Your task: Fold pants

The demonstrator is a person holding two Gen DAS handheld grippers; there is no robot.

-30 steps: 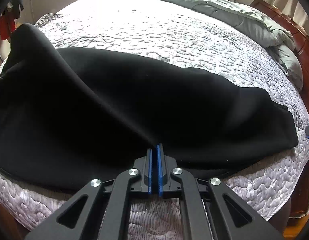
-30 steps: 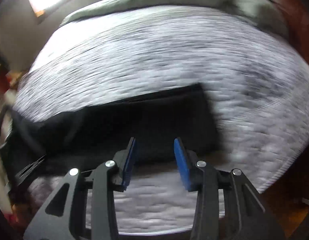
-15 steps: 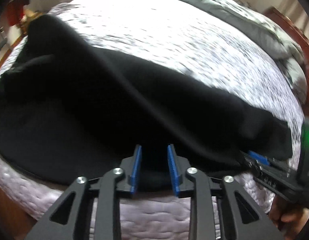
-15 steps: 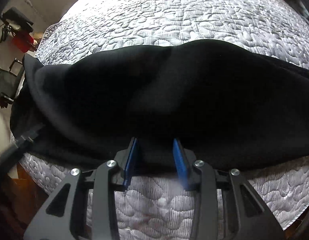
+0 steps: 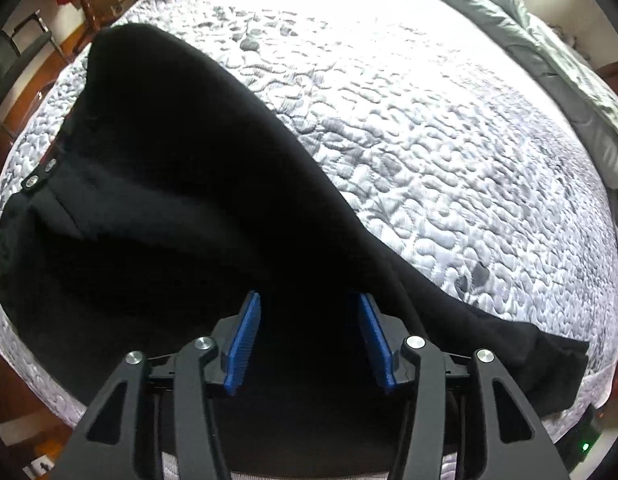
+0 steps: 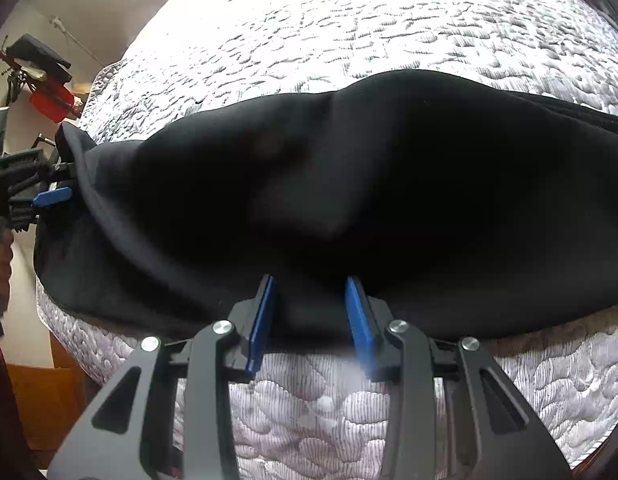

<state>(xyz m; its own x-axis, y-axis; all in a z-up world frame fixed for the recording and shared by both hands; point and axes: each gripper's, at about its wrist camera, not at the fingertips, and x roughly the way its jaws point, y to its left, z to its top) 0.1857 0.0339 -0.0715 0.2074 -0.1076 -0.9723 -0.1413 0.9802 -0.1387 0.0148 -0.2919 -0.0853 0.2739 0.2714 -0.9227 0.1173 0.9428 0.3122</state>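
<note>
Left gripper: the pinch held a second ago is released; jaws are now spread over the pants
Pants: laid across the near edge of the bed; a ridge is left
Right gripper: spread at the near hem, as before; a fresh grasp is judged next

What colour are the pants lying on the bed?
Plain black pants, with no pattern visible, against the pale quilted mattress. The right wrist view shows them best.

Matt black cloth pants on quilted mattress.
</note>
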